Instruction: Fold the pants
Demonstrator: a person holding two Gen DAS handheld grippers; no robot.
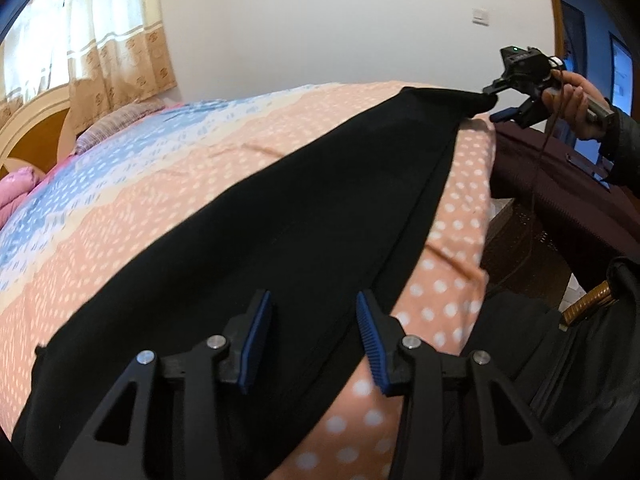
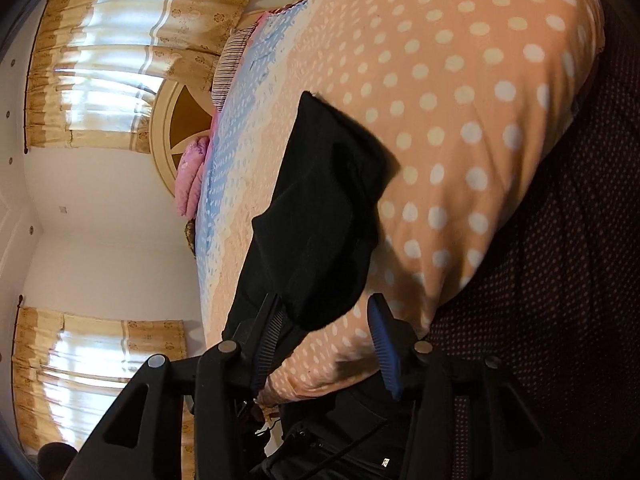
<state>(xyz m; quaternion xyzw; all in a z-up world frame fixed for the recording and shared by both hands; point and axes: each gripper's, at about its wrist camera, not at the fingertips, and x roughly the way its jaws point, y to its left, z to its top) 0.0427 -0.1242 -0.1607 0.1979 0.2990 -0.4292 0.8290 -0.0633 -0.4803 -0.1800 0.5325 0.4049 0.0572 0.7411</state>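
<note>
Black pants [image 1: 280, 216] lie stretched in a long band across the bed, from the near left to the far right. My left gripper [image 1: 310, 340] is open, its blue pads [image 1: 256, 340] spread just above the near end of the pants. My right gripper [image 1: 498, 106] shows far right in the left wrist view, held by a hand at the far end of the pants. In the right wrist view the right gripper [image 2: 328, 340] is open, and the black pants end [image 2: 320, 216] hangs between its jaws, next to the left finger [image 2: 268, 340].
The bed [image 1: 160, 208] has a peach dotted cover with blue and white bands. A dark maroon dotted cloth [image 1: 560, 184] lies past the bed's right edge. A wooden headboard [image 1: 36, 132], pillows and curtained windows [image 1: 80, 40] stand at the far left.
</note>
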